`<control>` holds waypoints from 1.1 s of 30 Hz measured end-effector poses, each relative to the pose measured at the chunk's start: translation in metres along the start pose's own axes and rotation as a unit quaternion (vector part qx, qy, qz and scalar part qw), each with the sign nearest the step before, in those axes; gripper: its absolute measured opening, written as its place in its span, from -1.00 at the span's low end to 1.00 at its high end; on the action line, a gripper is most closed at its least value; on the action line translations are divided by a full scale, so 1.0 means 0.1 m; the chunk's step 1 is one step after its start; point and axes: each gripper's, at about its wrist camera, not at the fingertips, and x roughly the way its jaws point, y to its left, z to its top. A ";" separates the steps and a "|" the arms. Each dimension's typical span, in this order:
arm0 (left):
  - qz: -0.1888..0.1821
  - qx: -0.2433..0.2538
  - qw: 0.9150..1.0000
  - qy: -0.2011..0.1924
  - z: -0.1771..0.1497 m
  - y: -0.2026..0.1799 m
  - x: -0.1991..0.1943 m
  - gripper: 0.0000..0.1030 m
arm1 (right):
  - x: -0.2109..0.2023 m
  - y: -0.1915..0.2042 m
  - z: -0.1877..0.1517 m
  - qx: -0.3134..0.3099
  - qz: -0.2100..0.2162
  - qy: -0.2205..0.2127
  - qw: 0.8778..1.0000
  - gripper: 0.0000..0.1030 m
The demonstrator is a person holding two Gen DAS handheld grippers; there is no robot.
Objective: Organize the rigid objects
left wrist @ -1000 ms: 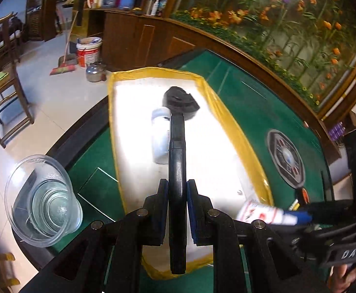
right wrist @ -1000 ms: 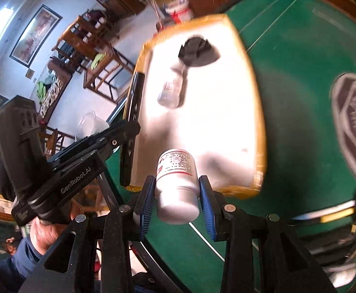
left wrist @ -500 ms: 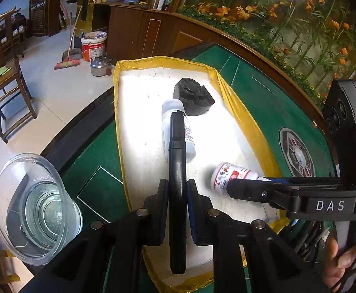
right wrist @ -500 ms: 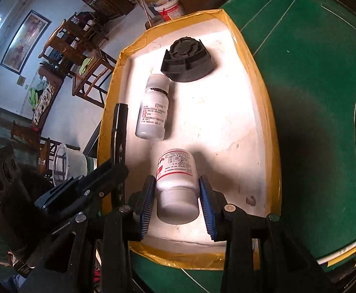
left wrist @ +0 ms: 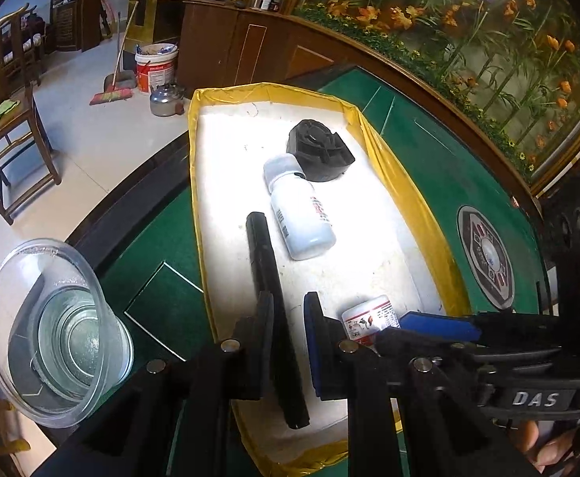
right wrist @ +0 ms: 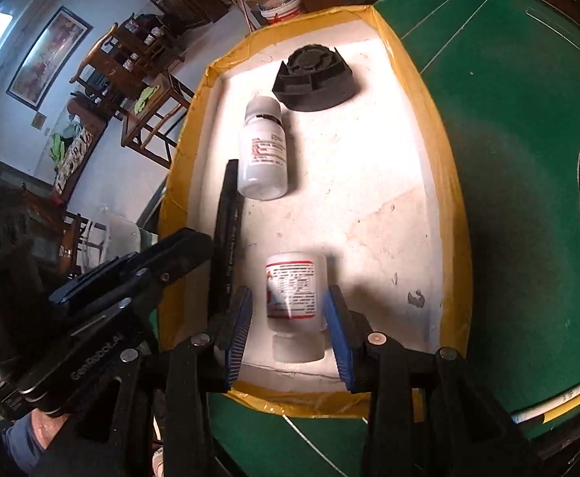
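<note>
- While both grippers point steeply down over the near end of the tray (left wrist: 401,183), the left gripper (left wrist: 290,342) stands with its jaws parted and clamps nothing; white tray floor shows between its two pads.
- Black marker (left wrist: 268,270): it lies flat on the tray floor along the left wall, lengthwise. Its near part runs between the left gripper's jaws, close against the left-hand pad and clear of the right-hand one. Whether it touches that pad cannot be told.
- Right gripper (right wrist: 288,326): its blue pads are spread on either side of the small white bottle (right wrist: 292,290) without pressing on it. A strip of tray floor is visible between the left-hand pad and the bottle wall; the gap on the other side is narrower.
- Small white bottle: it rests on its side on the tray floor at the near end, its cap towards the right wrist camera and its red-and-white label facing up.
- Taller white bottle (left wrist: 302,214): it lies on its side in the middle of the tray, just beside the marker's far tip, with its cap end touching or nearly touching the black ribbed part (left wrist: 319,155).
- Black ribbed part: it sits at the far end of the tray.
- Tray: white inside with yellow taped walls, it stands on a green felt table (left wrist: 429,147).
- Clear plastic container (left wrist: 55,330): it stands on the table to the left of the tray, apart from it.
</note>
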 end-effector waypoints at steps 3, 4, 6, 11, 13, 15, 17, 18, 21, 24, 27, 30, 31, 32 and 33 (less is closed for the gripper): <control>0.003 0.002 1.000 -0.003 -0.02 -0.02 -0.04 -0.53 | -0.15 0.00 -0.05 0.002 0.009 -0.012 1.000 -0.21; 0.003 0.004 1.000 -0.006 -0.02 -0.03 -0.06 -0.51 | -0.20 -0.01 -0.08 0.003 0.012 -0.015 1.000 -0.21; 0.004 0.007 1.000 -0.011 -0.03 -0.07 -0.11 -0.48 | -0.27 -0.02 -0.10 0.007 0.017 -0.022 1.000 -0.20; 0.002 0.027 0.999 -0.031 -0.09 -0.23 -0.29 -0.35 | -0.63 -0.14 -0.33 0.010 0.030 -0.048 0.998 -0.20; 0.003 0.035 0.999 -0.039 -0.12 -0.30 -0.36 -0.24 | -0.79 -0.24 -0.46 0.014 0.042 -0.057 0.997 -0.20; 0.003 0.044 0.998 -0.044 -0.16 -0.38 -0.40 -0.23 | -0.93 -0.39 -0.61 0.014 0.052 -0.056 0.997 -0.20; -0.001 0.055 0.997 -0.049 -0.19 -0.48 -0.44 -0.23 | -1.07 -0.52 -0.83 0.010 0.066 -0.051 0.997 -0.20; -0.001 0.061 0.997 -0.050 -0.21 -0.53 -0.44 -0.23 | -1.12 -0.56 -0.95 0.005 0.071 -0.044 0.996 -0.20; -0.010 0.081 0.995 -0.053 -0.29 -0.72 -0.47 -0.23 | -1.25 -0.76 -1.34 -0.004 0.085 -0.013 0.996 -0.20; -0.043 0.119 0.991 -0.050 -0.39 -0.97 -0.48 -0.23 | -1.33 -0.92 -1.76 -0.003 0.084 0.020 0.996 -0.20; -0.088 0.178 0.980 -0.028 -0.56 -1.24 -0.48 -0.23 | -1.43 -0.96 -2.11 -0.045 0.031 0.039 0.998 -0.20; -0.128 0.235 0.964 -0.002 -0.77 -1.48 -0.50 -0.17 | -1.42 -0.97 -2.34 -0.073 0.004 0.058 0.996 -0.20; -0.132 0.240 0.962 0.001 -0.81 -1.51 -0.51 -0.15 | -1.40 -0.96 -2.38 -0.078 0.004 0.062 0.995 -0.20; -0.135 0.242 0.961 0.004 -0.84 -1.54 -0.51 -0.09 | -1.37 -0.93 -2.41 -0.091 0.001 0.065 0.994 -0.20; -0.135 0.240 0.961 0.009 -0.87 -1.55 -0.49 -0.08 | -1.34 -0.88 -2.43 -0.106 -0.001 0.067 0.992 -0.20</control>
